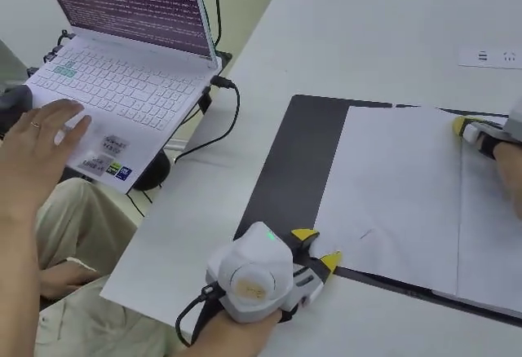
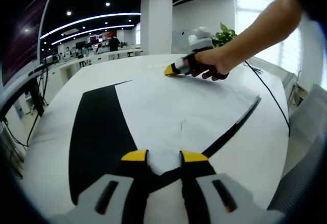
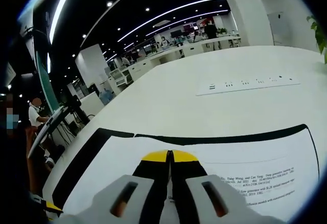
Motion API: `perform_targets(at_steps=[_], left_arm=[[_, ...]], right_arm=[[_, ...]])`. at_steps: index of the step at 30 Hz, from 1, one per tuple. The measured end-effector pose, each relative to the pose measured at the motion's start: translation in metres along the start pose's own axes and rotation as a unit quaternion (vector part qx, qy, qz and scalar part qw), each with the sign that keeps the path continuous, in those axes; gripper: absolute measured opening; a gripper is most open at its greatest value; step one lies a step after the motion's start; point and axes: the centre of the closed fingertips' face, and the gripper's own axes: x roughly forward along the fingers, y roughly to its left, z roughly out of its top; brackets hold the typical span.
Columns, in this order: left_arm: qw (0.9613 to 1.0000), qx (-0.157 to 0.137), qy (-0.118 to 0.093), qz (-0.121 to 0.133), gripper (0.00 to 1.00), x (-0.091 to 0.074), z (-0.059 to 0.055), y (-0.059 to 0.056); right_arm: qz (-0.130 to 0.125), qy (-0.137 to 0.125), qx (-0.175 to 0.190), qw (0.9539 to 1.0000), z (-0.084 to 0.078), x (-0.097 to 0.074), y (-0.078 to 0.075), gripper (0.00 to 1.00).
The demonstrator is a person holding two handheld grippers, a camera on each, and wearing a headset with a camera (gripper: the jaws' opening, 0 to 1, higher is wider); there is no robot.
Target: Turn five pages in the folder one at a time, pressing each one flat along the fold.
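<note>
The page looks thin and floppy; take its near edge, where the left tool stands spread. The right tool is pressed together.

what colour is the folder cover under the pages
Black; it shows best in the head view, where the folder cover lies bare beside the white page.

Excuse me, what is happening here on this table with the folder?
A person works on an open black folder on a white table, one gripper in each hand. The left gripper, jaws open, sits at the near edge of the white page; the right gripper, jaws shut, rests on the page at the far edge. Beside the folder, another person's hand lies on a laptop.
</note>
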Motion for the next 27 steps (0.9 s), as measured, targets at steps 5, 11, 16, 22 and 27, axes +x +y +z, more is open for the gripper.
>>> perform_targets(at_steps=[5,11,16,22,27], left_arm=[[1.0,-0.001,0.0,0.0,0.23,0.0,0.0,0.0],[1.0,-0.001,-0.001,0.0,0.23,0.0,0.0,-0.001],[1.0,-0.002,-0.002,0.0,0.23,0.0,0.0,-0.001],[1.0,-0.001,-0.003,-0.001,0.23,0.0,0.0,-0.001],[1.0,-0.001,-0.003,-0.001,0.23,0.0,0.001,-0.001]], right_arm=[[-0.002,-0.002,-0.004,1.0,0.003,0.007,-0.005,0.0],[0.007,-0.003,-0.012,0.9999,0.002,0.004,-0.001,0.0],[0.017,-0.003,-0.013,0.9998,-0.001,-0.005,0.006,0.0],[0.034,-0.002,-0.009,0.9994,-0.007,-0.007,0.004,0.0],[0.046,-0.002,-0.006,0.9989,-0.013,-0.009,0.005,0.0]])
